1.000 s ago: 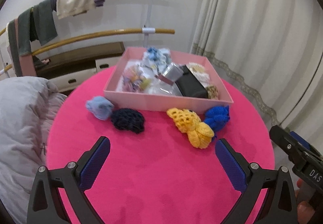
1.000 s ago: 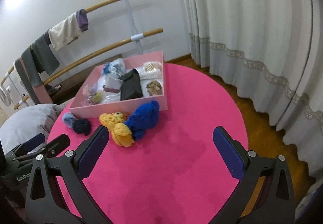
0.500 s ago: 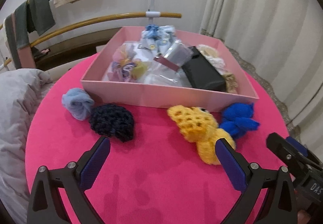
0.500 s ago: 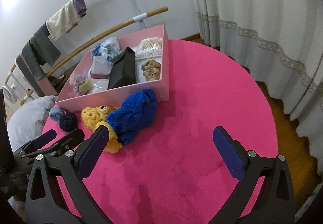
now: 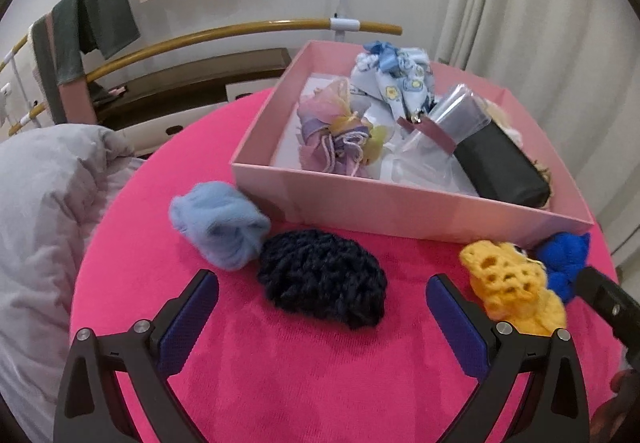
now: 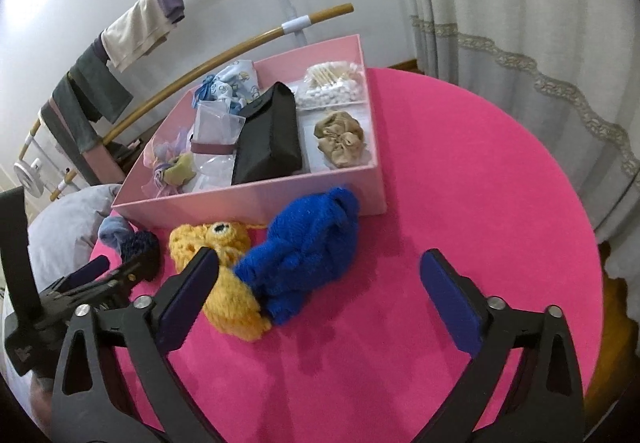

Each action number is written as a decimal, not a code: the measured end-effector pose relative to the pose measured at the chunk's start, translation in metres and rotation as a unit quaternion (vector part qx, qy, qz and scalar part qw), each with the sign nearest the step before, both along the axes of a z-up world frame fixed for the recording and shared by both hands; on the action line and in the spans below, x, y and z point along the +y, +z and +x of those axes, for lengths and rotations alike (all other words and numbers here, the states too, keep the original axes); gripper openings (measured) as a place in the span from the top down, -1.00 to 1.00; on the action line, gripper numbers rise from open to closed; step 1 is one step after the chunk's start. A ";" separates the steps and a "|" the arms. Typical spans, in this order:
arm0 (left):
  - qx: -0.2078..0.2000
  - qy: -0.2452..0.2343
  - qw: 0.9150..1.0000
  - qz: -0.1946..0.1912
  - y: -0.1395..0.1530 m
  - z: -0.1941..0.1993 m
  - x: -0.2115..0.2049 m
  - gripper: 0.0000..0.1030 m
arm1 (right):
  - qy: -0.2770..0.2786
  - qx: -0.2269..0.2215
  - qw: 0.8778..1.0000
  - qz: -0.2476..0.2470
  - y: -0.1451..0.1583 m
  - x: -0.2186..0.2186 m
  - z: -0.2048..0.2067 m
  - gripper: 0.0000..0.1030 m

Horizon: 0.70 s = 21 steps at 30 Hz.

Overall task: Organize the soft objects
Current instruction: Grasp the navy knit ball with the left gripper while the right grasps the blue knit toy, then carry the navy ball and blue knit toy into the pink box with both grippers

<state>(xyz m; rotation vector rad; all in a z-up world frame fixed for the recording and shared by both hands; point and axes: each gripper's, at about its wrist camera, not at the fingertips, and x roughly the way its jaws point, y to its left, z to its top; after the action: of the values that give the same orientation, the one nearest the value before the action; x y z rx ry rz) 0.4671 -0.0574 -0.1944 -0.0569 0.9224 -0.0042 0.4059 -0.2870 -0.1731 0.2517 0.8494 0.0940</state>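
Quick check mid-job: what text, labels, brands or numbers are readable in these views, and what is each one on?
No text can be read in either view.
Left gripper: a pale mark on its body, too blurred to read.
Blue pouch: flower print only, no letters.
Pink box: no label on the walls that show.

Left wrist view: looks down steeply from the near left of the round pink table [image 5: 280, 383], close over the dark knit ball [image 5: 322, 279].
Right wrist view: looks down from the near right, close over the blue knit piece [image 6: 308, 251].
Shared: pink box [image 5: 400, 203] at the far side, yellow knit piece [image 6: 224, 283], wooden rails [image 6: 224, 47].
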 end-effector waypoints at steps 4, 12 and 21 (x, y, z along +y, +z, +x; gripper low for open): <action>0.014 -0.011 1.000 0.009 -0.017 0.014 -0.007 -0.69 | -0.003 0.016 1.000 -0.005 -0.011 0.003 0.016 -0.53; 0.001 -0.020 1.000 -0.003 -0.015 0.009 0.001 0.20 | -0.006 0.012 1.000 -0.013 -0.020 0.006 0.017 0.18; -0.004 -0.031 0.999 -0.029 -0.006 -0.026 0.020 0.55 | -0.027 0.001 0.999 -0.028 -0.005 -0.002 -0.017 0.20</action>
<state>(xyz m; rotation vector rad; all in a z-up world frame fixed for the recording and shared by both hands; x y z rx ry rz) 0.4411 -0.0379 -0.2005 -0.0811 0.9152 -0.0892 0.3887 -0.2888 -0.1786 0.2220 0.8464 0.0201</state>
